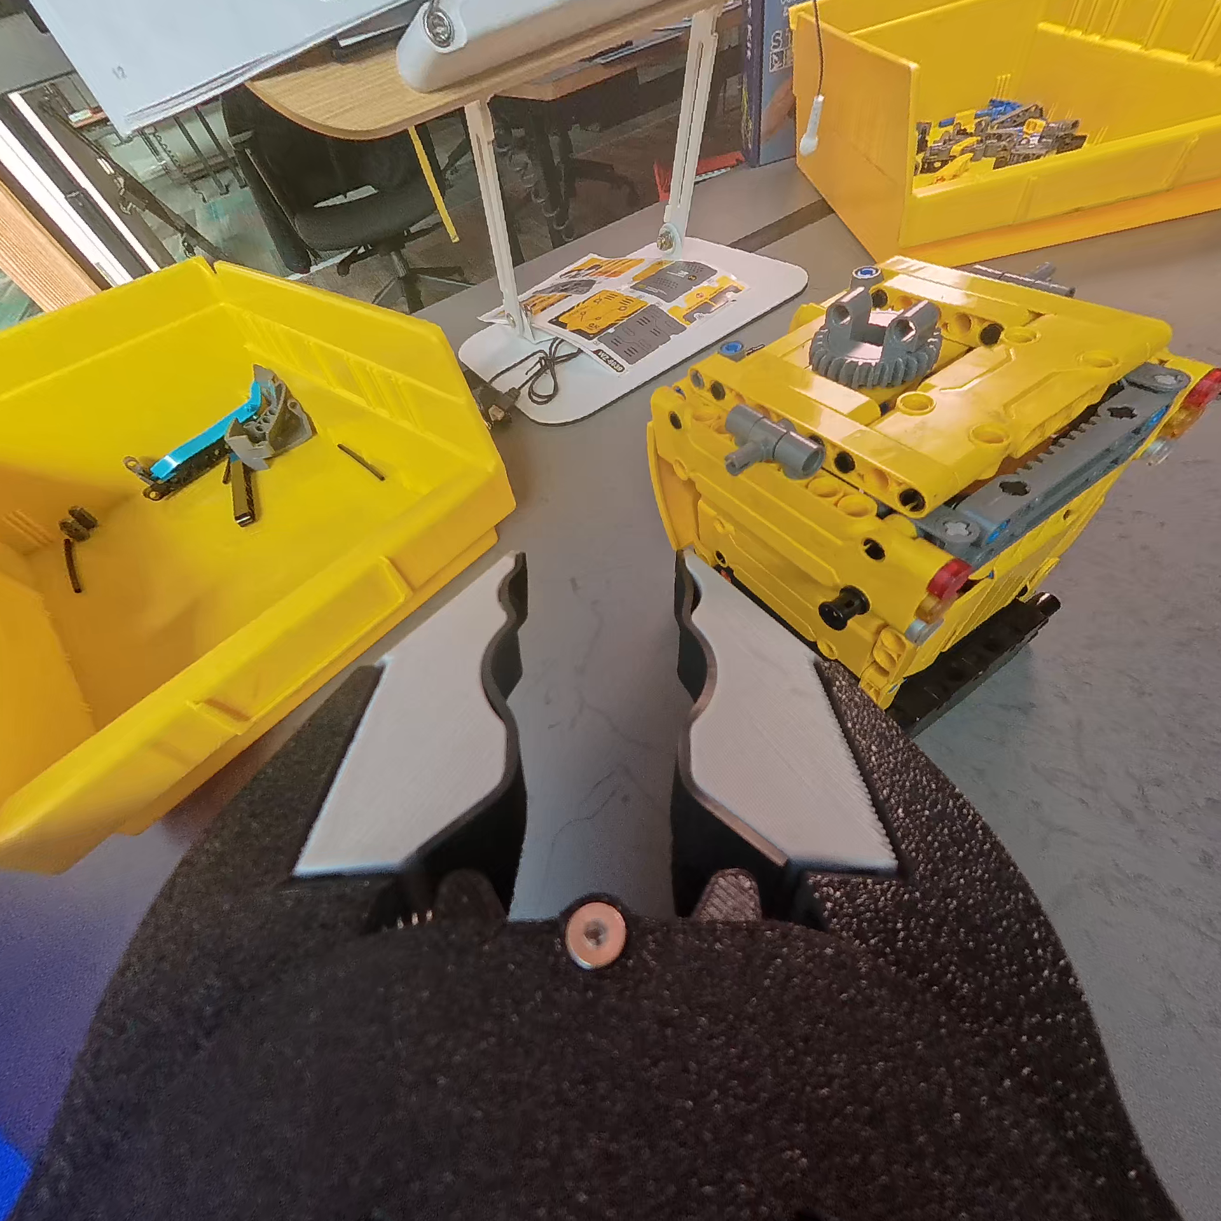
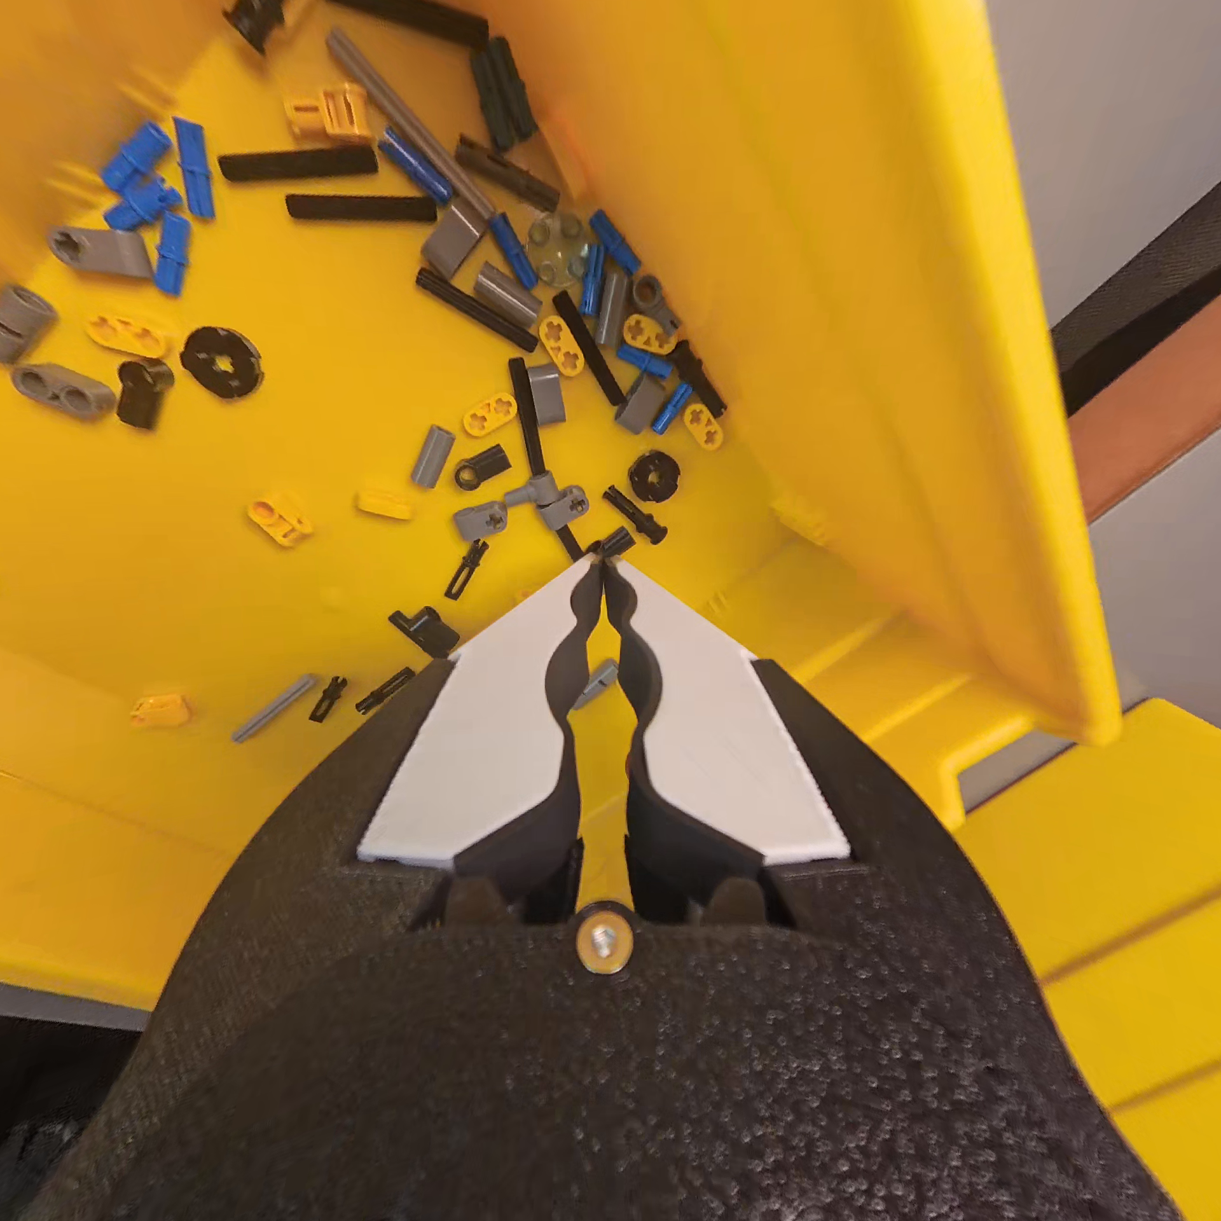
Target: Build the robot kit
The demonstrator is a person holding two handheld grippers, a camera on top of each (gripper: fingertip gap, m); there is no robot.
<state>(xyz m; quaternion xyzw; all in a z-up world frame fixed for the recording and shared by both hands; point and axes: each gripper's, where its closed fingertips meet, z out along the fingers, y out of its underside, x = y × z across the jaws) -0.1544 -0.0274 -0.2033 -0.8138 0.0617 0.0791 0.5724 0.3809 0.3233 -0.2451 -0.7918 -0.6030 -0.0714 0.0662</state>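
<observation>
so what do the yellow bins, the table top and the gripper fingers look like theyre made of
Yellow bin: moulded plastic, semi-glossy, with ribbed walls and soft highlights.
Table top: matt grey with faint mottling and scuffs, probably laminate; hard to say.
Left gripper fingers: likely 3D-printed plastic, with fine parallel layer lines on the pale faces and darker wavy inner pads, possibly rubbery.

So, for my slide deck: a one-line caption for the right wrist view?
Right claw shut on small black plastic pin inside yellow plastic bin of loose building-toy pieces.
</observation>
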